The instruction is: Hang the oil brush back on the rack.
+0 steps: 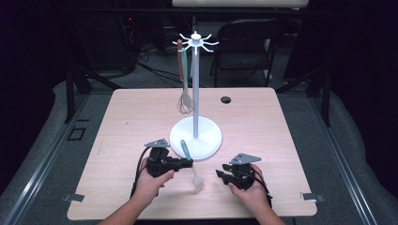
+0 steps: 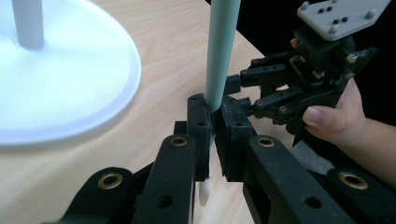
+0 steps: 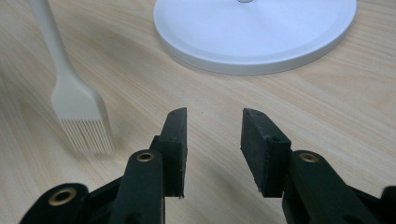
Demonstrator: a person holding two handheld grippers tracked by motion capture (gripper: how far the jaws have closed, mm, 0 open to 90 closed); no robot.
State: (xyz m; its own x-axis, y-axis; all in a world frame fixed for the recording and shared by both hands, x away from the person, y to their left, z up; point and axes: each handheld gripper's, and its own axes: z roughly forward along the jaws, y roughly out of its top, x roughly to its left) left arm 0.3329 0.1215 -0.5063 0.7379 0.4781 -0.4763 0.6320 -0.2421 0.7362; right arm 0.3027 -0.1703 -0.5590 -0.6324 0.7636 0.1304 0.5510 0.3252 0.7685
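Left gripper view gives me the clearest read: my left gripper [image 2: 214, 135] has its jaws pressed together on the teal handle of the pastry brush [image 2: 220, 51], which rises between the pads while the pale bristle end pokes out below them. From the high view, I see that brush [image 1: 190, 161] slanting down beside the stand's white round base [image 1: 206, 140], its bristles near the table [image 1: 117, 122] between my two hands. My right gripper [image 3: 212, 135] has its jaws apart with bare wood between them, holding nothing, hovering just beside the bristles. A whisk [image 1: 184, 101] hangs from the stand's top hooks.
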